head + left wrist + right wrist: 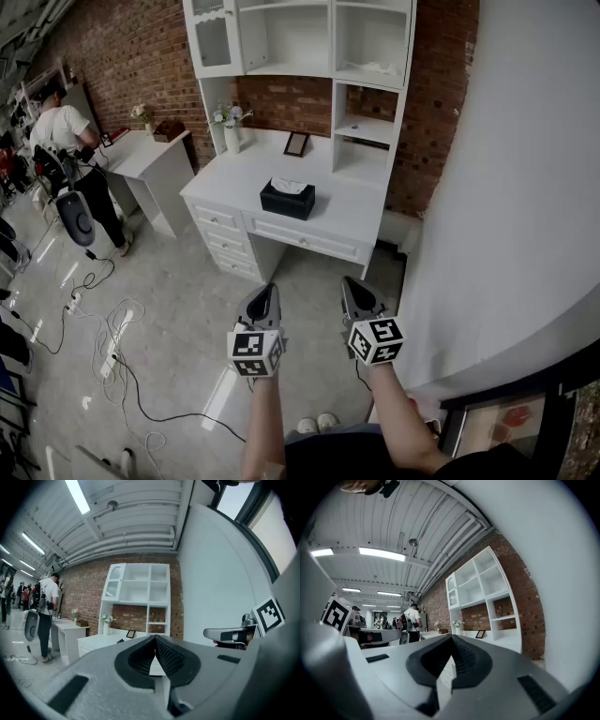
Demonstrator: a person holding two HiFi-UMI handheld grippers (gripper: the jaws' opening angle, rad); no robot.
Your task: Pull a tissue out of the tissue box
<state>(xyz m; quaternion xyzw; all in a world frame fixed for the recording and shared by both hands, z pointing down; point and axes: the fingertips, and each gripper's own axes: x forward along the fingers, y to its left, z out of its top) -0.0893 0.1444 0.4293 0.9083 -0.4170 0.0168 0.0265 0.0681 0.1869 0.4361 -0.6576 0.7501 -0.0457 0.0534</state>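
A black tissue box with a white tissue poking from its top stands on the white desk ahead of me. Both grippers hover well short of the desk, above the floor, pointing level toward it. My left gripper has its jaws together with nothing between them, as the left gripper view shows. My right gripper is likewise shut and empty. The tissue box is hidden behind the jaws in both gripper views.
A white hutch with shelves rises behind the desk, with a vase and a picture frame on it. A white wall stands close on the right. Cables lie on the floor at left; a person stands by a second desk.
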